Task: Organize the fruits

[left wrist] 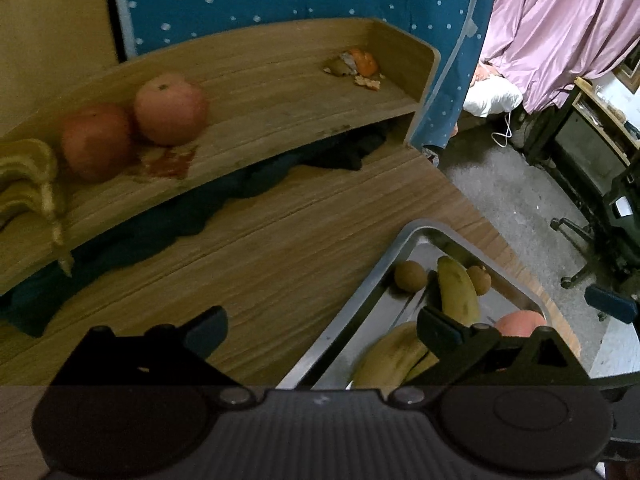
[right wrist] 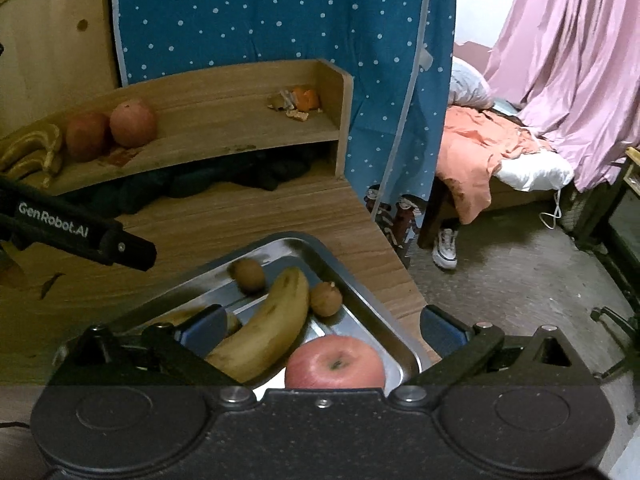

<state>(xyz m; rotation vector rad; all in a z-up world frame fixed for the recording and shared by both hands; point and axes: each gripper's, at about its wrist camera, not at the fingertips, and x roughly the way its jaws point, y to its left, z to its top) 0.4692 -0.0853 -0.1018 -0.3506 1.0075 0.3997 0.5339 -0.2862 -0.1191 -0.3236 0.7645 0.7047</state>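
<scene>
A steel tray [right wrist: 372, 312] on the wooden desk holds a red apple [right wrist: 335, 362], a yellow banana [right wrist: 266, 326], more banana [left wrist: 390, 356] and two small brown fruits [right wrist: 248, 274] [right wrist: 326, 299]. My right gripper [right wrist: 324, 328] hangs open over the tray, and the apple lies between its fingers near their base, untouched. My left gripper [left wrist: 322, 328] is open and empty above the desk, just left of the tray [left wrist: 360, 292]. On the low wooden shelf [left wrist: 280, 92] sit two red apples [left wrist: 96, 140] [left wrist: 170, 108] and a banana bunch [left wrist: 28, 176].
Orange peel scraps [left wrist: 360, 66] lie at the shelf's right end. Dark cloth [left wrist: 240, 184] is stuffed under the shelf. A blue dotted curtain [right wrist: 280, 12] hangs behind it. The desk edge [right wrist: 396, 256] drops off right of the tray toward floor, a bed and a chair.
</scene>
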